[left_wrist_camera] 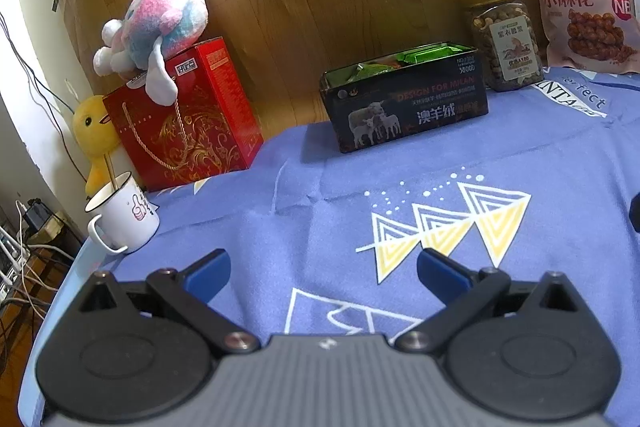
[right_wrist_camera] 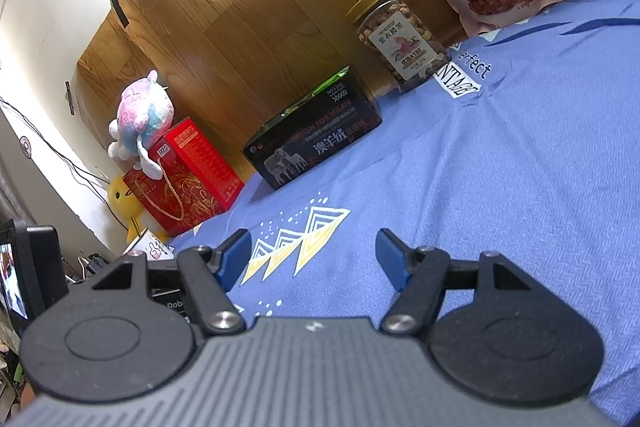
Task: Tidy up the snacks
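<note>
Both grippers, left gripper & right gripper, jaws apart, empty. Nut jar at 1 o'clock: prob. heavy, stiff, slick; grab mid-body. Snack bag soft, crinkly.

My left gripper: grey ribbed housing at near edge, small pale mark at centre. Two black round discs either side, each with raised inner ring. Black linkage arms, silver screw heads at pivots, triangular cut-outs in outer links. Fingers tipped with blue pads. My right gripper: same build, same grey ribbing, black discs, silver screws, blue pads. No hand or sleeve visible.
</note>
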{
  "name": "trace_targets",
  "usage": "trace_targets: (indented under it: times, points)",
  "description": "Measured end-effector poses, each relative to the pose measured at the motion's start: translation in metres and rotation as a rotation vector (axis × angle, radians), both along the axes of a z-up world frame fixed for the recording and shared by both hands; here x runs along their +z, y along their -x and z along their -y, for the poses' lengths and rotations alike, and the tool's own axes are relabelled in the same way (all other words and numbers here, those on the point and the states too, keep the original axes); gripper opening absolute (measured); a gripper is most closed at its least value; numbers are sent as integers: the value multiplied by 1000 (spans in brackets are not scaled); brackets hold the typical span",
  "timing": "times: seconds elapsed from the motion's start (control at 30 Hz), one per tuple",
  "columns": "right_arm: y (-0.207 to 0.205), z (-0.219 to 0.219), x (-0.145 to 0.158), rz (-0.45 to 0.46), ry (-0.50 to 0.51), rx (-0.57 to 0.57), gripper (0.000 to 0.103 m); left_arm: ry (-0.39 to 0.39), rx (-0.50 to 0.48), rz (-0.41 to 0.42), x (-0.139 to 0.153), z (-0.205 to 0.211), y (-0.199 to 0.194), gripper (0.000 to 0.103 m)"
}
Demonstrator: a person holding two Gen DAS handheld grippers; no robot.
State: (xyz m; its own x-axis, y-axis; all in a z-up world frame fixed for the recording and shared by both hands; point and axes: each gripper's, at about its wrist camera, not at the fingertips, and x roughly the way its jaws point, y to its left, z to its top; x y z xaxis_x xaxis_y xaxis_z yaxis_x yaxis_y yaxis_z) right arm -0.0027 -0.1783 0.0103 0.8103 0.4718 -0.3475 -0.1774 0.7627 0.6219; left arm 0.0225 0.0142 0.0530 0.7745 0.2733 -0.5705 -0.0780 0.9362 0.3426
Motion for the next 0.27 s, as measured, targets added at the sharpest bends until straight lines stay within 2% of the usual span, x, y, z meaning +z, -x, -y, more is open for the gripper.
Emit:
trace_targets:
  times: [0.27]
  points:
    - [1,-1,2,14,10,0,71,34,-35,33,8,2,4,103]
